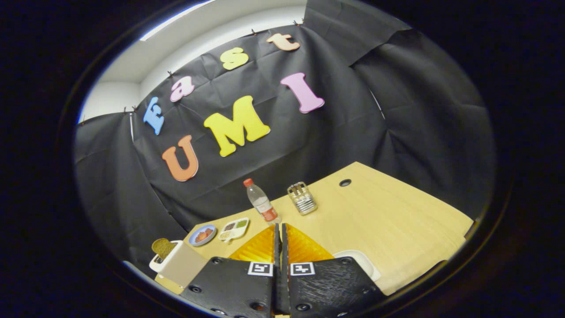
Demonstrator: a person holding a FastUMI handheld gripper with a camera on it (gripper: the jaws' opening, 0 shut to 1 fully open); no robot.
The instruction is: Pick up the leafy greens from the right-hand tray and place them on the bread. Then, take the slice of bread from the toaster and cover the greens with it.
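1. My hand-held gripper [280, 229] hangs above the desk [397, 221], its two fingers pressed together with nothing between them.
2. The toaster [178, 265] stands off to the fingers' left, a slice of bread [163, 247] standing up out of its slot.
3. A white tray [359, 260] peeks out just right of the fingers; I cannot see its contents.
4. Beyond the fingertips stand a water bottle [261, 202], a blue plate [202, 235], a divided dish [234, 229] and a metal rack [302, 198].

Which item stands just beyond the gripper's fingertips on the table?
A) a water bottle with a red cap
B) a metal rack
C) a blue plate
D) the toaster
A: the bottle stands upright right ahead of the shut gripper; the others sit off to either side.
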